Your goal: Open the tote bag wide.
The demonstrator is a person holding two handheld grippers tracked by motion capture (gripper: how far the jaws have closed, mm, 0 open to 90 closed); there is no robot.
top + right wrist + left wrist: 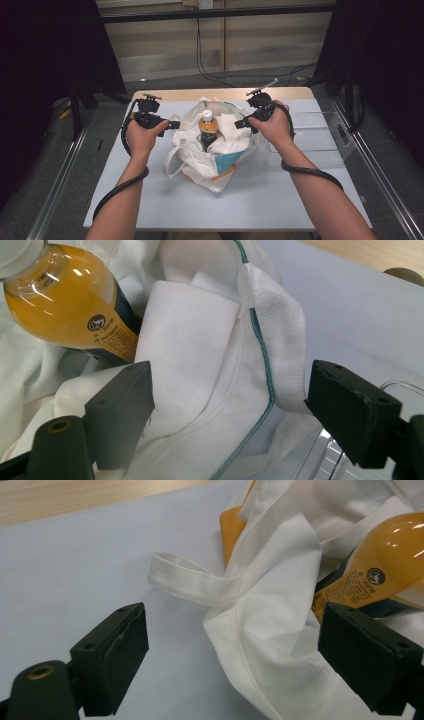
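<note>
- The white cloth bag [212,150] is lying in the middle of the surface [150,200], slumped and open, with a bottle [208,129] of orange drink standing inside it.
- The left gripper [176,125] is hovering at the bag's left rim with its fingers [112,660] apart, the folded cloth edge and a loose handle loop [187,582] lying between them.
- The right gripper [238,123] is hovering at the bag's right rim, fingers [122,415] apart around the green-stitched hem [260,340], gripping nothing.
- To do this step well, I judge each gripper should be closing on a single firm fold of rim close to the handles, at matching height on both sides of the bag, so the mouth is opening evenly and the bottle is not tipping.
- The bottle's long axis is running roughly upright in the high view, cap pointing up and leaning slightly towards the bag's far side.
- A clear tray [310,135] is sitting just right of the bag.
</note>
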